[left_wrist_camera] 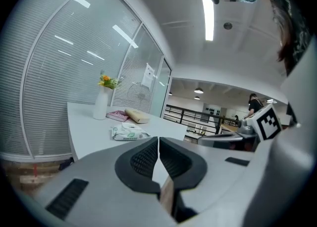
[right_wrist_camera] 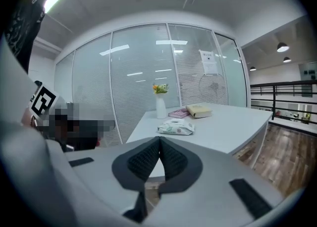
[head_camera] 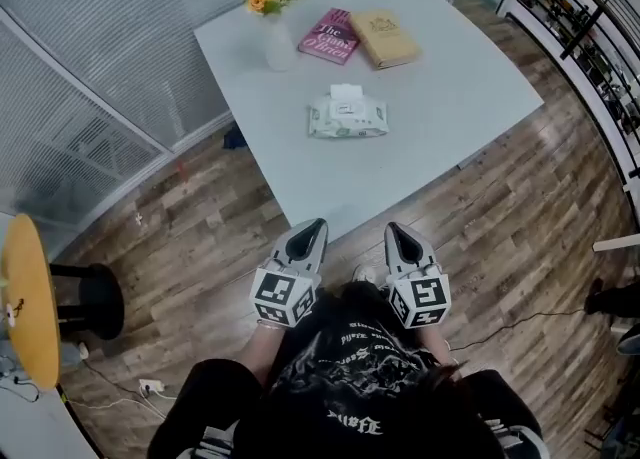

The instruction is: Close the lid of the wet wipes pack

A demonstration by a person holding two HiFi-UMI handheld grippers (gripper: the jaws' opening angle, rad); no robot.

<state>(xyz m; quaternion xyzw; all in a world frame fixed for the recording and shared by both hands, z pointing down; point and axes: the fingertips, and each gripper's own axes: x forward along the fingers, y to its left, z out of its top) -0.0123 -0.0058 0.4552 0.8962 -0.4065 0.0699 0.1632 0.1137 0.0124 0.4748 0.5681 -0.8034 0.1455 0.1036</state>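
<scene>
The wet wipes pack lies in the middle of the white table, white with green print, its lid flap standing up at the far side. It shows small in the left gripper view and in the right gripper view. My left gripper and right gripper hang side by side over the wooden floor, short of the table's near edge and well away from the pack. Both are shut with nothing between the jaws.
A white vase with flowers, a pink book and a tan book stand at the table's far end. Glass walls with blinds run on the left. A yellow round stool stands at lower left, a railing at right.
</scene>
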